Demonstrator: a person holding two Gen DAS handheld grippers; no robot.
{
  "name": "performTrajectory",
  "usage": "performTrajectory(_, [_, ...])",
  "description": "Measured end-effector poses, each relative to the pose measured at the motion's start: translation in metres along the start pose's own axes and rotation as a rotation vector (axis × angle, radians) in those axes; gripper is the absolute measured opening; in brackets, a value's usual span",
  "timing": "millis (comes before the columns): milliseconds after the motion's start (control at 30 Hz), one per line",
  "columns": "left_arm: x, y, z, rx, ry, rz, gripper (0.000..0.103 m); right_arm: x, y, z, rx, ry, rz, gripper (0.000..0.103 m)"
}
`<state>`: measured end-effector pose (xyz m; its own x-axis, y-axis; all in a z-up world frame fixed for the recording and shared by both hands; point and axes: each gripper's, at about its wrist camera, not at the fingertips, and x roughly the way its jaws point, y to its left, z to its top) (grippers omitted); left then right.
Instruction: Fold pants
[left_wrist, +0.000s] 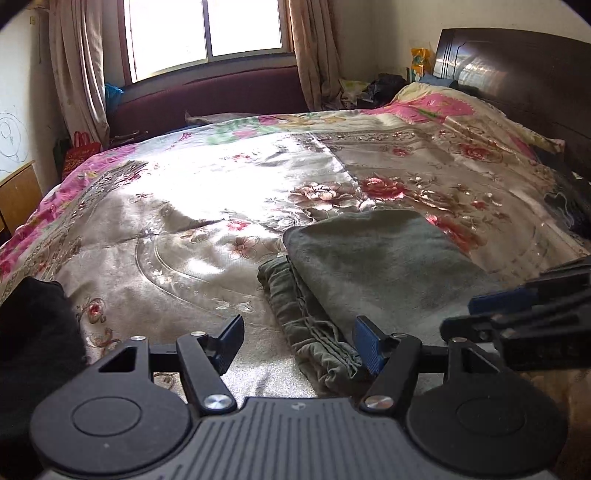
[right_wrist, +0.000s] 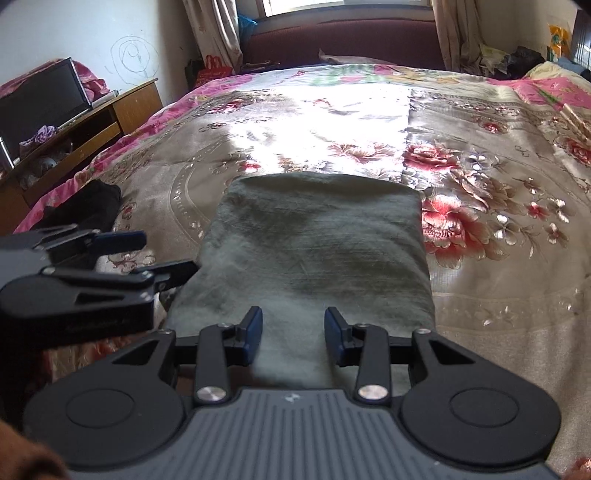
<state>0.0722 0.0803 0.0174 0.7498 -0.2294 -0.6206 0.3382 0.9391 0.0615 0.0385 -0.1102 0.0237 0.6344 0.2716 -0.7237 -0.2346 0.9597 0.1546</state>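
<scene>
The grey-green pants (left_wrist: 373, 273) lie folded in a flat rectangle on the floral bedspread (left_wrist: 207, 206); the gathered waistband shows at their near left edge. In the right wrist view the pants (right_wrist: 317, 243) stretch away from the camera. My left gripper (left_wrist: 298, 341) is open and empty, low over the bedspread at the waistband's left edge. My right gripper (right_wrist: 293, 334) is open and empty, just above the near end of the pants. Each gripper shows in the other's view: the right one (left_wrist: 480, 314) and the left one (right_wrist: 159, 254).
A black garment (right_wrist: 92, 206) lies on the bed's left side and fills the left wrist view's near left corner (left_wrist: 33, 332). A wooden TV stand (right_wrist: 85, 129) stands left of the bed. A dark headboard (left_wrist: 517, 85) is at the right, a maroon sofa (left_wrist: 221, 96) under the window.
</scene>
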Motion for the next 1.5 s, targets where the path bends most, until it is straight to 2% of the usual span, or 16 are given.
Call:
performTrajectory(133, [0.018, -0.006, 0.008, 0.012, 0.026, 0.007, 0.078, -0.005, 0.014, -0.011, -0.086, -0.034, 0.049, 0.038])
performTrajectory(233, [0.017, -0.011, 0.017, 0.034, 0.031, -0.030, 0.077, -0.008, 0.025, -0.015, -0.163, -0.068, 0.082, 0.039])
performTrajectory(333, [0.016, -0.009, 0.019, 0.051, 0.042, -0.028, 0.077, -0.009, 0.034, -0.019, -0.216, -0.094, 0.116, 0.043])
performTrajectory(400, [0.014, -0.001, 0.021, 0.012, 0.039, -0.061, 0.078, -0.008, 0.038, -0.023, -0.240, -0.105, 0.134, 0.049])
performTrajectory(500, [0.013, 0.005, 0.028, -0.027, 0.014, -0.064, 0.078, 0.001, 0.042, -0.027, -0.267, -0.112, 0.122, 0.049])
performTrajectory(667, [0.015, -0.003, 0.040, 0.008, 0.008, -0.093, 0.079, 0.010, 0.045, -0.025, -0.259, -0.110, 0.096, 0.049])
performTrajectory(833, [0.042, -0.013, 0.040, 0.079, 0.065, -0.027, 0.081, 0.014, 0.045, -0.024, -0.256, -0.108, 0.095, 0.048])
performTrajectory(867, [0.051, -0.014, 0.038, 0.081, 0.085, -0.011, 0.078, 0.015, 0.046, -0.024, -0.264, -0.106, 0.087, 0.047])
performTrajectory(933, [0.065, -0.014, 0.037, 0.082, 0.122, -0.011, 0.048, 0.016, 0.046, -0.023, -0.267, -0.098, 0.087, 0.026])
performTrajectory(967, [0.068, -0.013, 0.037, 0.077, 0.135, -0.025, 0.044, 0.018, 0.045, -0.021, -0.255, -0.084, 0.100, 0.006])
performTrajectory(1067, [0.067, -0.007, 0.045, 0.075, 0.124, -0.027, 0.032, 0.019, 0.039, -0.012, -0.207, -0.060, 0.129, 0.003])
performTrajectory(1233, [0.054, 0.011, 0.059, 0.044, 0.095, -0.040, 0.019, 0.000, 0.035, 0.010, -0.122, -0.111, 0.204, 0.001])
performTrajectory(1333, [0.050, 0.020, 0.064, 0.044, 0.073, -0.017, 0.019, -0.006, 0.044, 0.025, -0.098, -0.155, 0.260, 0.001])
performTrajectory(1400, [0.054, 0.027, 0.062, 0.040, 0.084, 0.005, 0.019, 0.001, 0.053, 0.028, -0.106, -0.169, 0.256, 0.002])
performTrajectory(1433, [0.056, 0.031, 0.059, 0.017, 0.099, -0.010, 0.019, 0.006, 0.055, 0.026, -0.114, -0.154, 0.244, 0.004])
performTrajectory(1500, [0.055, 0.038, 0.055, -0.042, 0.111, -0.099, 0.021, 0.010, 0.055, 0.019, -0.117, -0.131, 0.195, 0.008])
